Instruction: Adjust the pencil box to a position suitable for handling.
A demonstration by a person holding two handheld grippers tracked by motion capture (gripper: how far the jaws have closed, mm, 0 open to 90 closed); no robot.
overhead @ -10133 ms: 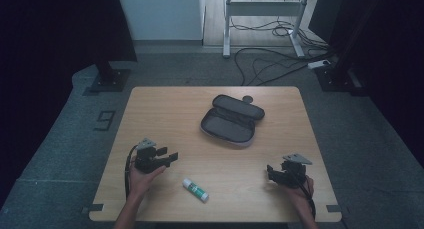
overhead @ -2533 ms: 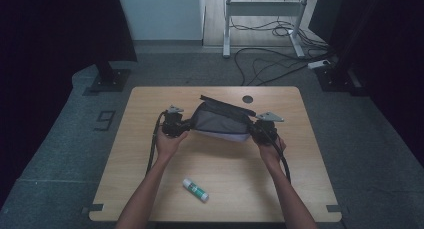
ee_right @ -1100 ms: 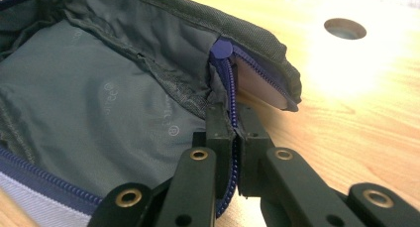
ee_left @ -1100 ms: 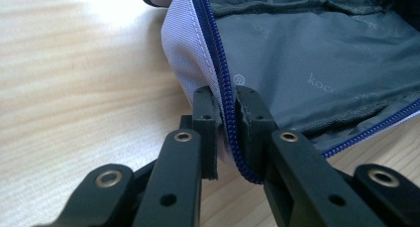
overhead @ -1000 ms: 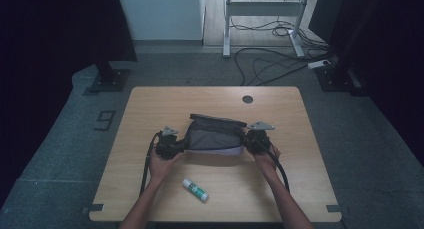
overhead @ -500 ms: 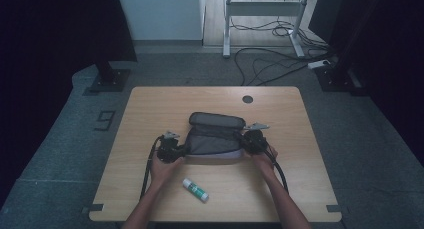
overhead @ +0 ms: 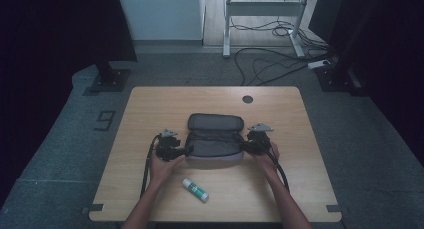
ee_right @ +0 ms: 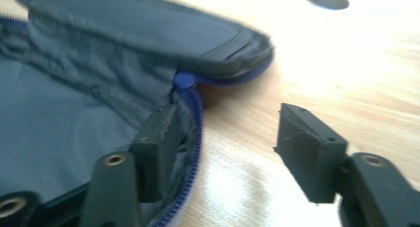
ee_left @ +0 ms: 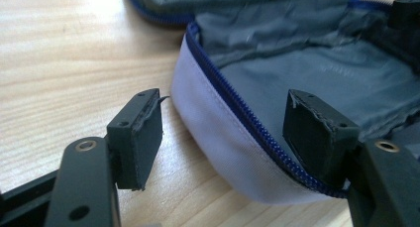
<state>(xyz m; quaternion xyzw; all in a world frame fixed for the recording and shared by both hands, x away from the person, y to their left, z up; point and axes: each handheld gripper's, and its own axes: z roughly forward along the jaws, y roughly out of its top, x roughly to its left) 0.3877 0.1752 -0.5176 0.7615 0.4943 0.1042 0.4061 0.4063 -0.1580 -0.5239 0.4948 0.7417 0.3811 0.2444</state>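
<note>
- The table is wooden, with a round hole near its far edge and dark floor and cables beyond.
- The case, a grey pencil case with a blue zip, lies open at mid-table, lid flopped back toward the far side, inside apparently empty.
- The left gripper sits at the case's left end. Its jaws have just been opening and now stand wide apart, straddling the wall and zip without pressing on them, as the left gripper view shows.
- The right gripper is at the right end. Its jaws have also just been opening; they stand apart, one inside the rim, one over bare wood.
- Step in hand, I judge: letting go of the case after setting it down.
- The glue stick lies near the front edge, well apart from the case, with nothing between them.
- The likely next move is to back a gripper off the rim without dragging it, then reach for the stick.
</note>
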